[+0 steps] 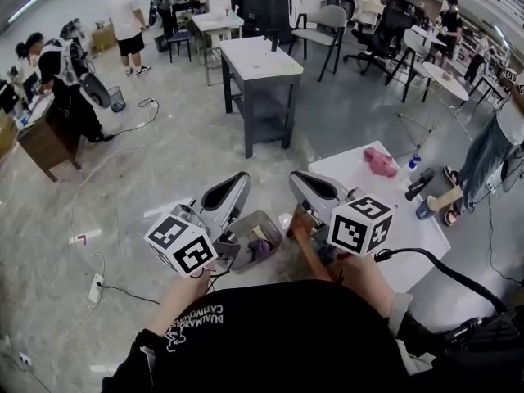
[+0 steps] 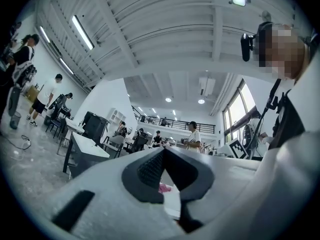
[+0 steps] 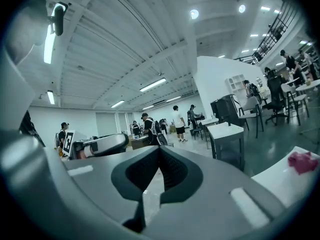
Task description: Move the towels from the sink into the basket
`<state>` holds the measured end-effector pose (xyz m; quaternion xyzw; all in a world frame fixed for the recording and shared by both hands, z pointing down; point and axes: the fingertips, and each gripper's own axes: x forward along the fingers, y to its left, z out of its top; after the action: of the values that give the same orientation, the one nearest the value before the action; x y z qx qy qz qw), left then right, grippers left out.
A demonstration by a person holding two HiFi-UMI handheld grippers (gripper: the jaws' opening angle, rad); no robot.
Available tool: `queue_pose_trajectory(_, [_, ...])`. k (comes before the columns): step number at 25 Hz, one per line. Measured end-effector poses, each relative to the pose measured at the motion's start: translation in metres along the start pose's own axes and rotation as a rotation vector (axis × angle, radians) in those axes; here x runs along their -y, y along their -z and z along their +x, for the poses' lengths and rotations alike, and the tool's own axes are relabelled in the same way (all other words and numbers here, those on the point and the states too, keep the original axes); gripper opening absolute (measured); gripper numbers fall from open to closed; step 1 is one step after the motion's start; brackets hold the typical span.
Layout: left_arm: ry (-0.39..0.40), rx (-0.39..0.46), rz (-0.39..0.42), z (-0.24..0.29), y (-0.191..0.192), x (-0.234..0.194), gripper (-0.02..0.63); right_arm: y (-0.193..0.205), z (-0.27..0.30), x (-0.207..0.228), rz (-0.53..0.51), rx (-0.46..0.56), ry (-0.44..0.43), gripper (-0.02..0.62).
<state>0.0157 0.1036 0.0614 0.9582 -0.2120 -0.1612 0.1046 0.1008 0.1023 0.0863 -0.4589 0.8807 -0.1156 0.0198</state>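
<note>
The left gripper (image 1: 236,180) and the right gripper (image 1: 300,178) are held up side by side in front of the person, well above the floor. Both point out into the room. In the left gripper view the fingers (image 2: 150,170) are closed, with their tips meeting and nothing between them. The right gripper view shows the same: its fingers (image 3: 172,170) are pressed together at the tips and hold nothing.

A pink towel (image 1: 379,162) lies crumpled on the white desk (image 1: 348,170) to the right, ahead of the right gripper and well clear of both. It also shows at the right edge of the right gripper view (image 3: 302,161). Near the desk's far right edge are a dark bottle-like thing (image 1: 420,182) and a cup (image 1: 426,210).

In the head view a grey basket (image 1: 271,220) sits lower down between the two grippers, just beside the desk's near corner. A purplish cloth (image 1: 260,250) lies inside it. Further out stands a grey table (image 1: 260,60), with people around the room.
</note>
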Motion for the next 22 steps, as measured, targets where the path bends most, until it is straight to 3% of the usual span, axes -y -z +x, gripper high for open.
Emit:
queue_pose_trajectory(16, [0.007, -0.027, 0.017, 0.036, 0.013, 0.016, 0.003, 0.0, -0.03, 0.036, 0.013, 0.002, 0.053, 0.004])
queue_pose_trajectory(22, [0.011, -0.013, -0.02, 0.037, 0.013, 0.013, 0.003, 0.002, -0.031, 0.039, 0.015, 0.002, 0.061, 0.005])
